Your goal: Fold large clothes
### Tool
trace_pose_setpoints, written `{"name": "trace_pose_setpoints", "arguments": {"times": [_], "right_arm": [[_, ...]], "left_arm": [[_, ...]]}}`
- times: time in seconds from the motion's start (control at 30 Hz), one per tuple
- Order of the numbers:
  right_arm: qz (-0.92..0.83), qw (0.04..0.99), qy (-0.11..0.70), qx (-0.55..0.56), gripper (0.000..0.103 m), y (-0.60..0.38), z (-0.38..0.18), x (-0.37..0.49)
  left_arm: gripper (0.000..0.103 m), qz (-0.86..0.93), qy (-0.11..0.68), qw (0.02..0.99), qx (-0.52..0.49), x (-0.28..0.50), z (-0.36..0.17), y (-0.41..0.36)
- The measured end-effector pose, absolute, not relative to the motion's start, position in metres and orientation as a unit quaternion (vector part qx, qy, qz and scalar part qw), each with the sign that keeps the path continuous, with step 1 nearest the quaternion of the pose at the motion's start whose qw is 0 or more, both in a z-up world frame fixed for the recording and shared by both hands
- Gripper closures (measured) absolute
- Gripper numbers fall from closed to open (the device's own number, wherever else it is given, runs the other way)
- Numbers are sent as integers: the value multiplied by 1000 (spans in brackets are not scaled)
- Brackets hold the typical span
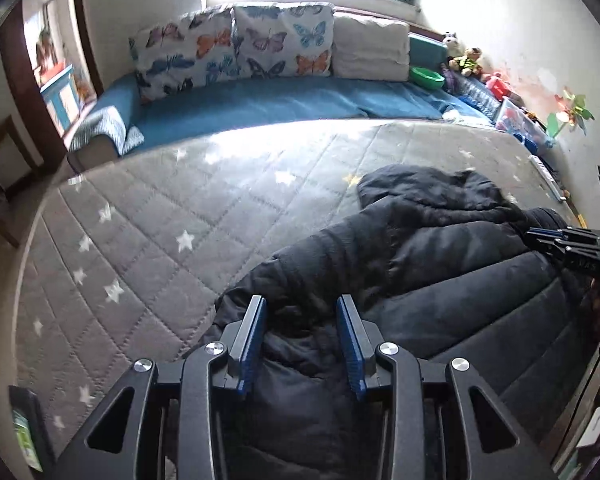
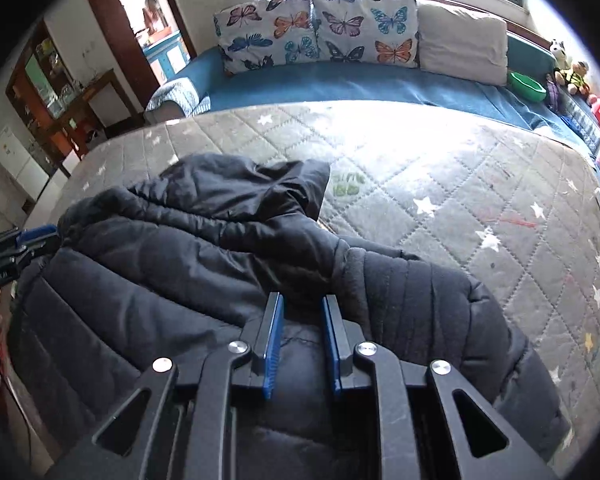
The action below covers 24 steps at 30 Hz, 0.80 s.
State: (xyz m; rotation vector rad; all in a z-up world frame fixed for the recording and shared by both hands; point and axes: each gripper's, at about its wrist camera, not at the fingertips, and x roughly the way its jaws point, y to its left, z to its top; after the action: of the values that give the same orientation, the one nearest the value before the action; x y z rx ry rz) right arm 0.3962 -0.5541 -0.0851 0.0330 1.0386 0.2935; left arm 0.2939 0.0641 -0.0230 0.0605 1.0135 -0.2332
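Observation:
A large black puffer jacket (image 1: 440, 264) with a hood lies on the grey quilted star mattress (image 1: 180, 208). My left gripper (image 1: 301, 304) is open, its blue pads spread over the jacket's left sleeve edge. My right gripper (image 2: 302, 302) is open a little narrower, hovering over the jacket (image 2: 180, 248) near the right sleeve (image 2: 412, 296). Each gripper shows at the edge of the other view: the right gripper (image 1: 564, 242) and the left gripper (image 2: 16, 244).
A blue sofa bed (image 1: 284, 100) with butterfly pillows (image 1: 236, 48) and a beige cushion runs behind the mattress. Toys, a green bowl (image 1: 426, 76) and boxes line the right wall. A doorway and wooden shelves (image 2: 52, 92) stand to the left.

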Motion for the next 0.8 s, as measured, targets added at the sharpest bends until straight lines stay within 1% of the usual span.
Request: {"name": "trace_pose_setpoints", "arguments": {"times": [0.13, 0.27, 0.4, 0.5, 0.63, 0.8], "right_arm": [[155, 861, 483, 18, 80, -548, -62, 376], [193, 868, 458, -5, 80, -532, -44, 342], [220, 860, 460, -30, 80, -520, -50, 312], [228, 856, 463, -40, 79, -516, -58, 298], [223, 862, 451, -64, 73, -516, -71, 286], [227, 868, 438, -55, 73, -521, -89, 282]], "left_arm": [[62, -140, 457, 877, 40, 275, 8, 43], [62, -172, 447, 876, 51, 263, 17, 16], [62, -180, 454, 869, 79, 262, 2, -7], [62, -179, 477, 859, 57, 277, -17, -5], [62, -171, 489, 855, 24, 295, -39, 7], [62, -170, 492, 854, 9, 304, -54, 12]]}}
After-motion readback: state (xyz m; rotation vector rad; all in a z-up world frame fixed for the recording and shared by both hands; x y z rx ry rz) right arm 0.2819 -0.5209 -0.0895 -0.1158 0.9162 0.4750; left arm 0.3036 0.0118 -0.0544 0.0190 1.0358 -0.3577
